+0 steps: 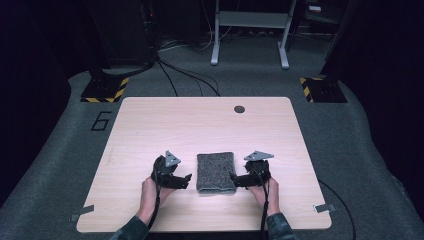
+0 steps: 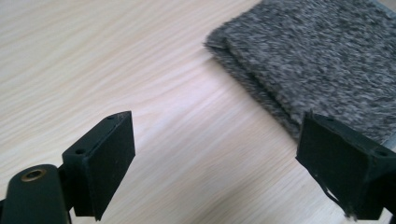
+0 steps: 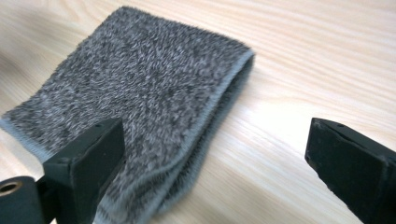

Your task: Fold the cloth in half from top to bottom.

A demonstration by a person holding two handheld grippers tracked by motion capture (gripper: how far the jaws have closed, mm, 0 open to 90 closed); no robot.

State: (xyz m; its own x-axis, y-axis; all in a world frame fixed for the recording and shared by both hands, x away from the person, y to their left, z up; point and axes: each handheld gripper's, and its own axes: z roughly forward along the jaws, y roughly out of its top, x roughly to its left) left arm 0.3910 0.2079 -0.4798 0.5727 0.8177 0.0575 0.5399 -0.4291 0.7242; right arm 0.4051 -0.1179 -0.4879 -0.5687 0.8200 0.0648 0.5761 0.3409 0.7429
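A folded grey fuzzy towel (image 1: pixel 216 172) lies flat on the light wood table (image 1: pixel 200 125), near its front edge. My left gripper (image 1: pixel 187 179) rests just left of the towel, open, nothing between its jaws. My right gripper (image 1: pixel 234 178) sits at the towel's right edge, also open and empty. In the left gripper view the towel (image 2: pixel 317 60) lies ahead to the right, behind the right jaw. In the right gripper view the towel (image 3: pixel 140 98) spreads ahead to the left, with its folded layers showing along the near edge.
A dark round grommet (image 1: pixel 239 109) marks the table's far side. Beyond the table stand a white metal frame (image 1: pixel 250 30), cables on the grey floor, and two black bases with yellow-black tape (image 1: pixel 102 90). Metal clips (image 1: pixel 324 207) sit at the front corners.
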